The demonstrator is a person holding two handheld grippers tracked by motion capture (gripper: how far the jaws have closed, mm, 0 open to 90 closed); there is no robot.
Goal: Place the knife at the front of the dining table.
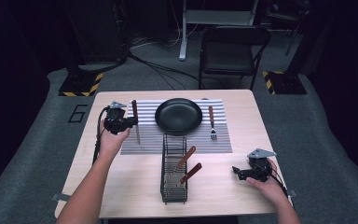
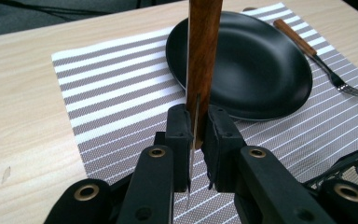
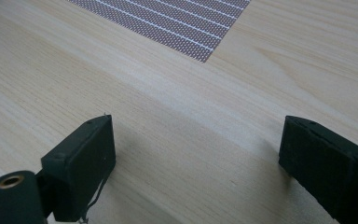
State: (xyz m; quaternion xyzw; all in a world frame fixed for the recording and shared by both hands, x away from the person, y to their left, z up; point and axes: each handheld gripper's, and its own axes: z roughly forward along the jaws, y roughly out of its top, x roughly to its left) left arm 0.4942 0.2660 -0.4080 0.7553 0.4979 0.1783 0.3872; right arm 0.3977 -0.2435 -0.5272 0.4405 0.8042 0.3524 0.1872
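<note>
Wooden-handled knife point(image 2: 204, 56) clamped in left gripper point(image 2: 196, 135) — right gripper point(image 3: 196, 154) wide open, empty.

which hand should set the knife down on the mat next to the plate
The left. Its gripper is already shut on the knife, held over the striped placemat just left of the black plate. The right gripper sits open and empty over bare table, farther away.
</note>
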